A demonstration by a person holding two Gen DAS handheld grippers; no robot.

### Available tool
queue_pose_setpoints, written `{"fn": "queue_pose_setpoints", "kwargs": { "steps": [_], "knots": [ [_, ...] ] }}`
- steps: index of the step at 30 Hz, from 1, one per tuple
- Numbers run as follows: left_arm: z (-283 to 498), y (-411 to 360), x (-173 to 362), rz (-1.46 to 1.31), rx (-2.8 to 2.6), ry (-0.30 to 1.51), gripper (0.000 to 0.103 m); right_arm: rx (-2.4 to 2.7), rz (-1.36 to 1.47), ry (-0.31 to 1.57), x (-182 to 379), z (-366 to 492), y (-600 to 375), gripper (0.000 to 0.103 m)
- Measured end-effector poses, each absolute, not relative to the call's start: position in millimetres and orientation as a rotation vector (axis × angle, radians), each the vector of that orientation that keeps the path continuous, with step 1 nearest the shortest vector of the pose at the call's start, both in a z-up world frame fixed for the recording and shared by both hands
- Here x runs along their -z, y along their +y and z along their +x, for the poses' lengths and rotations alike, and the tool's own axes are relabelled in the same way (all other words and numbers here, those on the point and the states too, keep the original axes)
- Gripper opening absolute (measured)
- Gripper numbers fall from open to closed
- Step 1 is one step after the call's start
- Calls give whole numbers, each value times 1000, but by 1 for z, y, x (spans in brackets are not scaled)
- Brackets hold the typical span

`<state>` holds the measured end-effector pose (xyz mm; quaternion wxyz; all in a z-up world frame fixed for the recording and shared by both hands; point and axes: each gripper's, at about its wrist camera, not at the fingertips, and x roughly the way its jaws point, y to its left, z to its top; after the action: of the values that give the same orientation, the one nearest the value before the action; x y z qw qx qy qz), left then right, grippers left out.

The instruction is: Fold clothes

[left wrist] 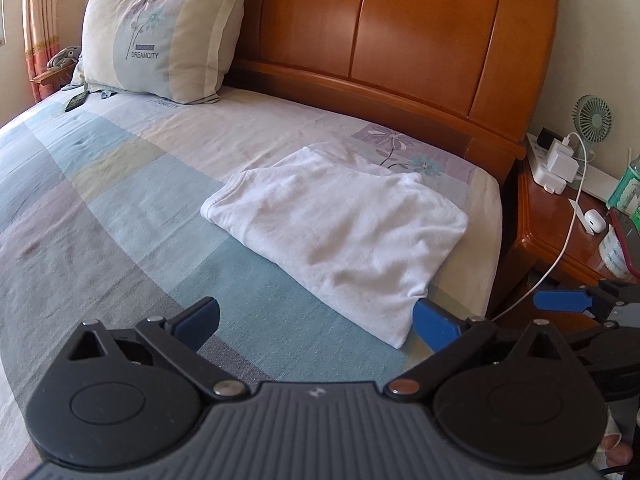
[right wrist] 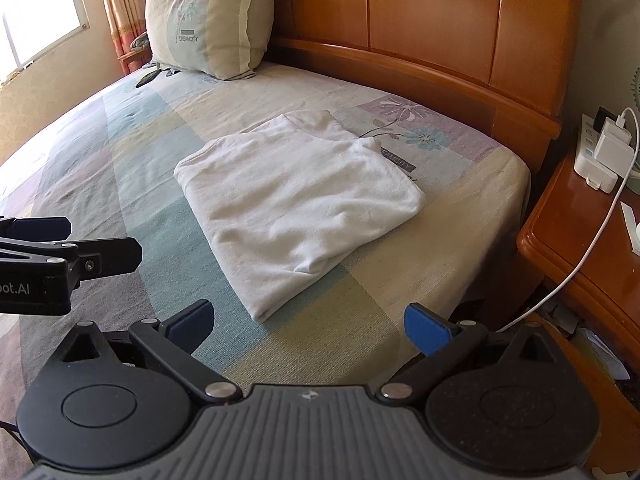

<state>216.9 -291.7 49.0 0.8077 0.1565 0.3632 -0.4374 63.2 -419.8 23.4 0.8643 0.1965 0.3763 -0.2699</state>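
Seen from the left wrist, the left gripper (left wrist: 316,322), jaws apart and empty, hovers at lower centre before a folded white garment (left wrist: 340,232) lying mid-frame on the bed (left wrist: 120,184); it looks soft, light and limp. From the right wrist, the right gripper (right wrist: 308,320), jaws likewise apart, faces the garment's near corner at centre, likely the best place to pinch.

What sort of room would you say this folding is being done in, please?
Most likely a home bedroom. A bed with a patterned sheet stands against a wooden headboard, a pillow leans upright at its head, and a bedside table carries a charger. A folded white garment lies on the sheet.
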Motion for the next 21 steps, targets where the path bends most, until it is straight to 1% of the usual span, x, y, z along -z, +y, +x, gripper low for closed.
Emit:
{"fn": "queue_pose_setpoints", "kwargs": {
  "steps": [21],
  "knots": [
    [236,-275,-47,300,942,778,102,559,373,814,-26,87,-402,103]
  ]
}}
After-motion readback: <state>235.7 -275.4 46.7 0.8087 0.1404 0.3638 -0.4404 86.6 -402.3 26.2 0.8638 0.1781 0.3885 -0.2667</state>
